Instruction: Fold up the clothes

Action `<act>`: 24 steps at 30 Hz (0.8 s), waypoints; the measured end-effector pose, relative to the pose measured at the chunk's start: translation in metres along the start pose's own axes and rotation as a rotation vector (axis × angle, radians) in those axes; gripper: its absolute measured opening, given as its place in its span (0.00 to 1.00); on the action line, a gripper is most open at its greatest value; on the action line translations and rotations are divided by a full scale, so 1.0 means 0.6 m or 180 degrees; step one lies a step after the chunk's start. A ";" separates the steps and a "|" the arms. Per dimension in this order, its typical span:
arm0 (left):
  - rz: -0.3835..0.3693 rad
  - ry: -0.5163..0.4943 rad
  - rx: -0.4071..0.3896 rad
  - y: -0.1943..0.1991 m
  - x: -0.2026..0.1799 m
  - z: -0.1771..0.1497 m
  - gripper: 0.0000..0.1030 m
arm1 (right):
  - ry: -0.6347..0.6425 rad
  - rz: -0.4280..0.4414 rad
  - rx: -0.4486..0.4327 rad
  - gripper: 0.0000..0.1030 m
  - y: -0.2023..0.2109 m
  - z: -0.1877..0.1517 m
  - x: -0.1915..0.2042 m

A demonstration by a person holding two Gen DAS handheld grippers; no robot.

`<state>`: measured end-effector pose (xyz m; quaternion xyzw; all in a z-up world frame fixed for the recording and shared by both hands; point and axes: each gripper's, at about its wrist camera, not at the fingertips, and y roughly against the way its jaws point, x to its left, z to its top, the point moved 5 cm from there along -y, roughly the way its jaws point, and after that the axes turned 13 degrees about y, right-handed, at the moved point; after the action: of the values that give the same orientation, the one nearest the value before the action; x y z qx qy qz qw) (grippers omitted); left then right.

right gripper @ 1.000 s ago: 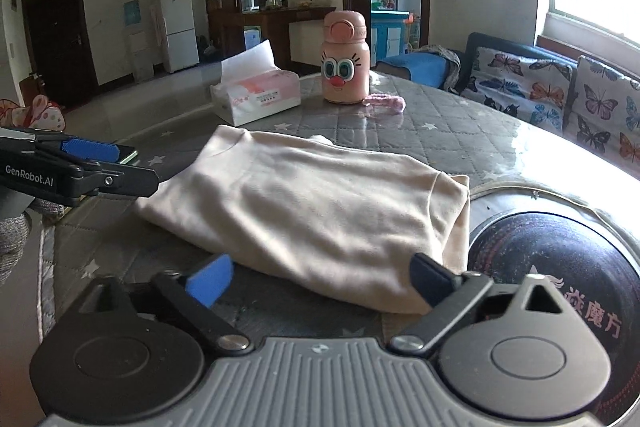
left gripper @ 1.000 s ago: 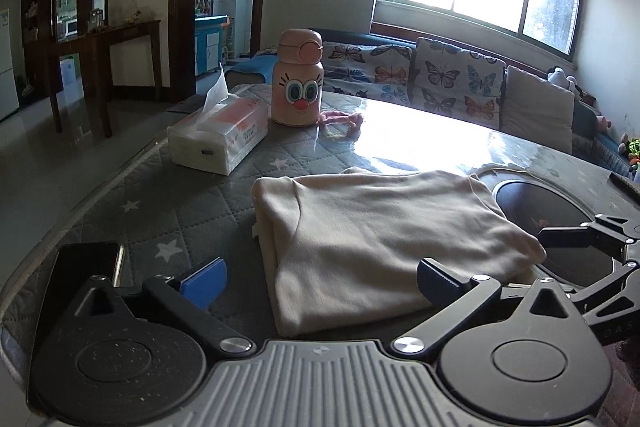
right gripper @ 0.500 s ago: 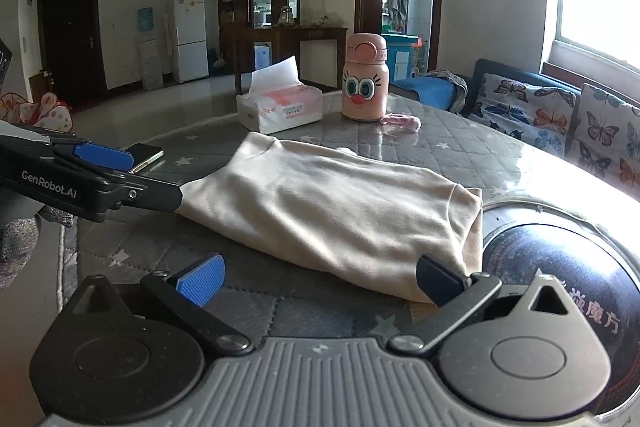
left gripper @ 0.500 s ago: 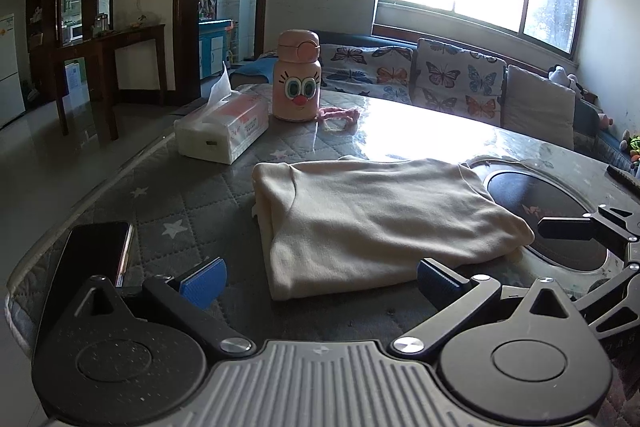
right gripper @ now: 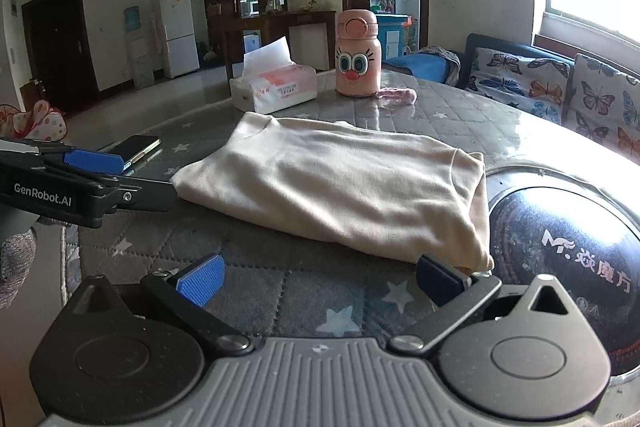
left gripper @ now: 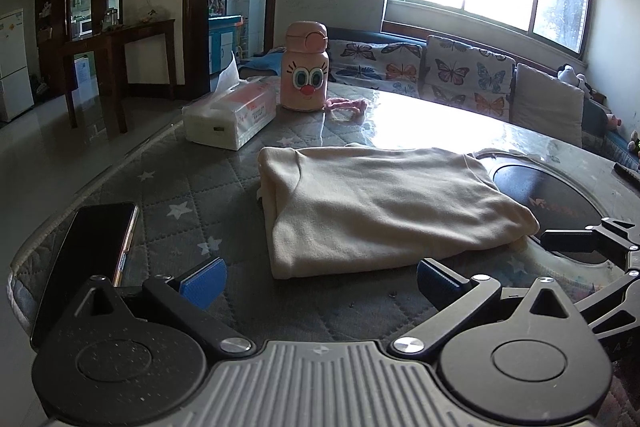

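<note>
A cream garment point(left gripper: 384, 203) lies folded into a rectangle on the quilted grey table point(left gripper: 192, 187), its collar end toward the tissue box. My left gripper point(left gripper: 320, 283) is open just short of the garment's near edge, with nothing between its blue pads. From the right wrist view the same garment point(right gripper: 344, 187) lies flat, and my right gripper point(right gripper: 320, 281) is open in front of its near corner, not touching it. The left gripper point(right gripper: 144, 177) shows at the left of that view, open, beside the garment's collar end.
A white tissue box point(left gripper: 232, 119) and a pink cartoon bottle point(left gripper: 306, 67) stand behind the garment, with a pink strap point(left gripper: 344, 105) beside them. A black phone point(left gripper: 96, 239) lies at the near left table edge. A round black hob plate point(left gripper: 560, 195) is set in the table on the right.
Both grippers have drawn back from the garment and stayed open. It now lies farther from each camera, and the phone has come fully into the left view.
</note>
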<state>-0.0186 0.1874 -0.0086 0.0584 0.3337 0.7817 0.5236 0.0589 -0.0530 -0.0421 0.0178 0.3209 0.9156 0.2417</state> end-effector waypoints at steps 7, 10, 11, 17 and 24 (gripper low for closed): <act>0.0024 0.0006 0.0003 0.002 -0.003 -0.007 1.00 | 0.0004 -0.0015 0.0017 1.00 0.004 -0.004 0.007; 0.0023 0.0002 0.0001 0.004 -0.005 -0.010 1.00 | 0.0006 -0.0015 0.0029 1.00 0.006 -0.005 0.009; 0.0023 0.0003 -0.0001 0.005 -0.006 -0.011 1.00 | 0.0010 -0.0013 0.0035 1.00 0.006 -0.005 0.010; 0.0023 -0.0009 -0.0013 0.009 -0.009 -0.013 1.00 | 0.0012 -0.0031 0.0045 1.00 0.009 -0.007 0.013; 0.0031 -0.0011 -0.0020 0.014 -0.011 -0.017 1.00 | 0.0016 -0.0038 0.0031 1.00 0.013 -0.007 0.017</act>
<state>-0.0268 0.1752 -0.0096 0.0597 0.3300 0.7852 0.5205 0.0456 -0.0563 -0.0421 0.0149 0.3261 0.9126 0.2462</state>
